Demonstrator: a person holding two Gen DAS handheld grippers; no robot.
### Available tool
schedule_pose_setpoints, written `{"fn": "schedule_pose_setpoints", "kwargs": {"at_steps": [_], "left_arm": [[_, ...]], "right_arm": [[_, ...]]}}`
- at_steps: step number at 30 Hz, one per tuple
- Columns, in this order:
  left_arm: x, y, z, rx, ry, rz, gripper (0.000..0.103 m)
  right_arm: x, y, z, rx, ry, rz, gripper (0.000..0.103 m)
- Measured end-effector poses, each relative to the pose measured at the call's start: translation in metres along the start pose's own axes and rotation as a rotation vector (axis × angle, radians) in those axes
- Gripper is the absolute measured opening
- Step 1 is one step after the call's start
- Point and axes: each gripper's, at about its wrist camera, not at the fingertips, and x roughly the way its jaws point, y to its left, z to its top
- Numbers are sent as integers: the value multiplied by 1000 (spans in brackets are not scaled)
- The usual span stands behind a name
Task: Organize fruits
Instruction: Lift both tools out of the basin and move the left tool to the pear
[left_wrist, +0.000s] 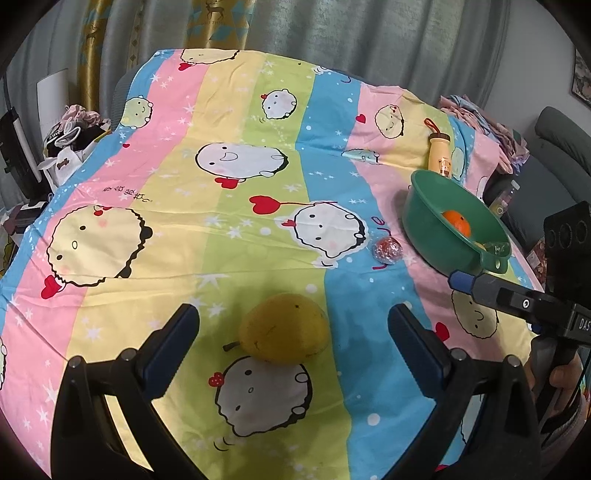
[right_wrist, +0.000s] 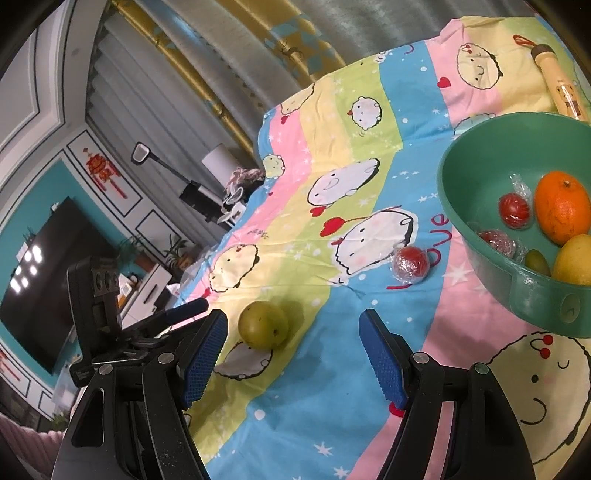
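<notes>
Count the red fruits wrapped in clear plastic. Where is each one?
3. One wrapped red fruit lies on the cloth beside the green basin. Two sit inside it: one next to the orange, one near the front wall. Others may be hidden.

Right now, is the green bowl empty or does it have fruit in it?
Not empty: the green bowl holds an orange and other fruit.

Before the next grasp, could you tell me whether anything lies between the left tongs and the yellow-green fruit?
Nothing visible does: the left tongs are open, the yellow-green fruit lies on bare tablecloth just ahead between the fingers.
</notes>
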Motion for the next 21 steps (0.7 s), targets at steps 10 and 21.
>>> {"fn": "schedule_pose_setpoints", "kwargs": {"at_steps": [10, 21], "left_arm": [[3, 0, -2, -11, 20, 5, 102], [2, 9, -3, -58, 31, -27, 102]], "right_arm": [[8, 3, -4, -18, 35, -16, 75], [32, 28, -18, -178, 143, -52, 75]]}}
